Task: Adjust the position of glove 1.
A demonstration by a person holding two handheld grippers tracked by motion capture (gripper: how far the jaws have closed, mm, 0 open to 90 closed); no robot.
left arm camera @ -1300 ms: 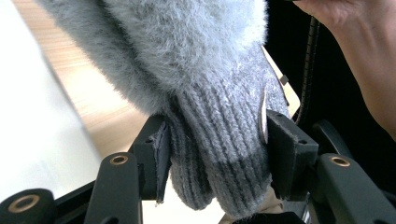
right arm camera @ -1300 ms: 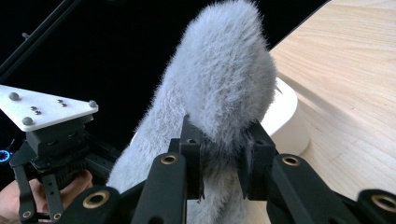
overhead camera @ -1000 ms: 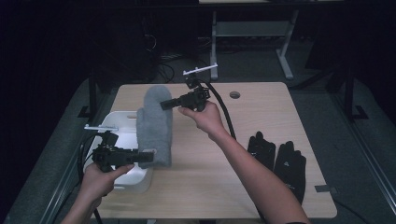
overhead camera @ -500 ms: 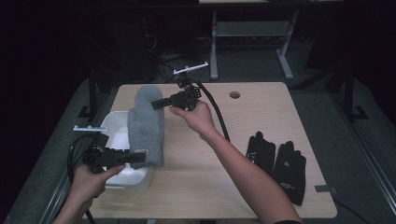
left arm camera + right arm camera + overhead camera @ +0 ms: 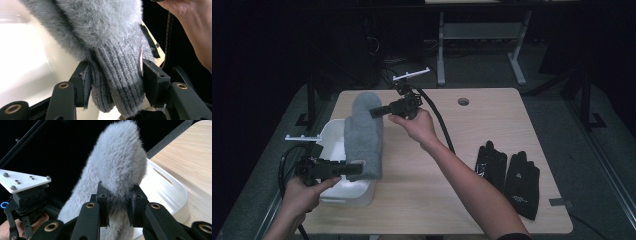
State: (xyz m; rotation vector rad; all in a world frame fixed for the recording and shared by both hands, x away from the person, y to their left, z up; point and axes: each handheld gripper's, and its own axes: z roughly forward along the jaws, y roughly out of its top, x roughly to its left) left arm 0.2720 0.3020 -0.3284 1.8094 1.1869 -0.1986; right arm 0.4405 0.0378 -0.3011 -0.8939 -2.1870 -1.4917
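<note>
At the far left of the high view, around eight o'clock on the table (image 5: 432, 165), the left hand (image 5: 299, 192) holds the left gripper (image 5: 354, 169), which points toward three o'clock. Its jaws are clamped on the ribbed knit cuff of a fluffy grey mitten (image 5: 363, 135); in the left gripper view the cuff (image 5: 117, 75) is squeezed between the two black pads, one on each side of the knit.

Under and just behind that gripper sits a white plastic bin (image 5: 332, 142), near the table's nine o'clock edge. The mitten stretches over the bin's right side, running from the cuff at its six o'clock end up to its rounded tip at twelve o'clock, held off the tabletop between the two grippers.

At that upper end the right gripper (image 5: 374, 113), carried by the right hand (image 5: 414, 125), points toward nine o'clock. Its jaws are closed tight on the furry tip; the right gripper view shows the pads pinching the fur (image 5: 117, 170), with the bin's rim (image 5: 172, 192) at three o'clock beyond it and the left gripper (image 5: 25, 200) at eight o'clock.

Farther right, the right forearm crosses the table toward five o'clock. A pair of black gloves (image 5: 509, 175) lies flat at about four o'clock, well apart from the mitten. A small round hole (image 5: 463, 101) sits in the tabletop near one o'clock.
</note>
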